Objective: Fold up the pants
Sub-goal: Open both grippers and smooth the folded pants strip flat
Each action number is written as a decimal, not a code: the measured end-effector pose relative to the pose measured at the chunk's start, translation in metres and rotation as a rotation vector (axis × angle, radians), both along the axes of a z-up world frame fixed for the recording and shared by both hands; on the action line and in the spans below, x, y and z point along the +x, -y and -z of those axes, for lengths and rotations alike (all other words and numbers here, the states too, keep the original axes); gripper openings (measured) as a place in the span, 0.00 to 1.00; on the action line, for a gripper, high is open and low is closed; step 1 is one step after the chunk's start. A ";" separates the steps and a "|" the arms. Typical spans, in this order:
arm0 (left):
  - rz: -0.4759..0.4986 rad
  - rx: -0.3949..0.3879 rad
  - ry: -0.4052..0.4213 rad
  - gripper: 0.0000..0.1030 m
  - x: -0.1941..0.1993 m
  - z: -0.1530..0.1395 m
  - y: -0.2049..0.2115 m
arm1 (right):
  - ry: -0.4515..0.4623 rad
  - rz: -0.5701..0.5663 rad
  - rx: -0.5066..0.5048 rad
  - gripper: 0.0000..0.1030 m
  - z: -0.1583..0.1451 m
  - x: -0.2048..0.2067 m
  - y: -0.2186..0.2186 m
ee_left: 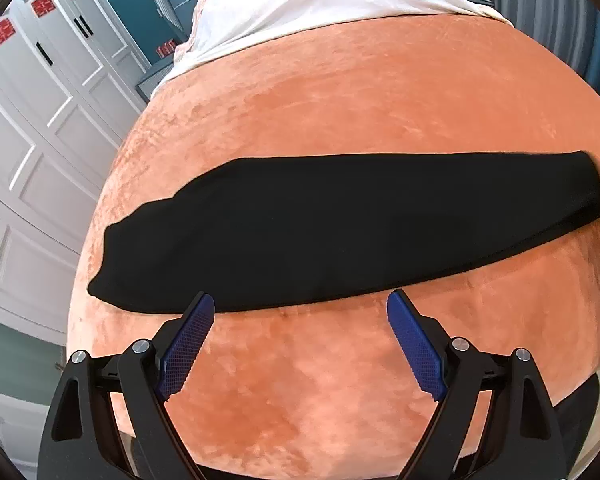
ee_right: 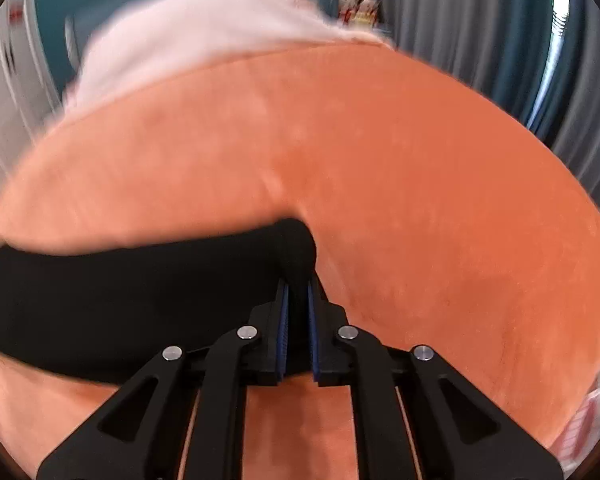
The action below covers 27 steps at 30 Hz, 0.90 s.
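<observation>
Near, lower frame of left view: left gripper (ee_left: 300, 304) with jaws wide apart, nothing between, blue pads (ee_left: 188, 344) bare above orange blanket (ee_left: 300, 380). Pad tips just short of near edge of pants (ee_left: 320, 232); no contact visible.

Near, lower centre of right view: right gripper (ee_right: 298, 296) with jaws nearly together, clamped on black cloth at right end of pants (ee_right: 120, 300). Picture blurred; depth of bite not readable.

Mid frame: pants laid as one long black band across blanket, left to right, already doubled lengthwise by the look of it. Narrow end at left of left view, wider end at far right edge.

Far: white sheet (ee_left: 332, 4) at upper centre, white wardrobe (ee_left: 40, 120) at left, grey curtain (ee_right: 480, 20) at upper right.

Risks, as judged:
- Thin pinch at one end only; cloth likely to slip out under a quick pull.
- Other end unheld; lifting from right alone likely to drag or skew band on plush blanket.
- Left jaws closing too early likely to catch blanket with cloth.
</observation>
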State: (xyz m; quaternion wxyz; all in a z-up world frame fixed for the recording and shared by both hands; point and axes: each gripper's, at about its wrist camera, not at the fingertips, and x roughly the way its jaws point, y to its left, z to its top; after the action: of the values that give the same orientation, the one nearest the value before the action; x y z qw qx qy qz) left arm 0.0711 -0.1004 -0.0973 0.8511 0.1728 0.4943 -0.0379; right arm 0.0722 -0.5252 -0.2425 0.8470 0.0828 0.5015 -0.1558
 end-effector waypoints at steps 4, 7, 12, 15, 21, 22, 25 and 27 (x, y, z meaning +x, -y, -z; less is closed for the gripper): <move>0.001 -0.010 0.001 0.84 -0.001 -0.002 0.002 | 0.143 0.110 0.056 0.18 -0.037 -0.020 -0.001; 0.011 -0.021 -0.003 0.84 -0.002 -0.001 0.000 | 0.217 0.083 0.027 0.18 -0.065 -0.026 -0.023; -0.001 -0.032 -0.004 0.84 -0.006 -0.004 -0.004 | 0.021 0.008 -0.105 0.17 -0.023 0.005 -0.035; -0.016 -0.021 0.014 0.84 -0.006 -0.008 -0.011 | 0.024 0.172 -0.063 0.35 -0.015 -0.013 0.001; -0.045 -0.036 0.000 0.84 0.001 -0.003 -0.023 | 0.202 0.225 0.005 0.49 -0.055 -0.051 -0.010; -0.049 -0.036 -0.002 0.84 0.002 -0.002 -0.023 | 0.195 0.166 0.028 0.45 -0.054 -0.047 -0.021; -0.057 -0.032 -0.001 0.84 0.002 -0.002 -0.024 | 0.089 0.035 0.020 0.37 -0.030 -0.026 -0.046; -0.063 -0.029 0.002 0.84 0.001 -0.004 -0.026 | 0.023 0.079 0.024 0.35 -0.003 -0.018 -0.032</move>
State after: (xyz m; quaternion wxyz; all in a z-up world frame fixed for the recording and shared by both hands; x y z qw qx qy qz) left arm 0.0726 -0.0747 -0.0936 0.8548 0.1450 0.4979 -0.0180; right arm 0.0538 -0.4932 -0.2393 0.8447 0.1146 0.4902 -0.1818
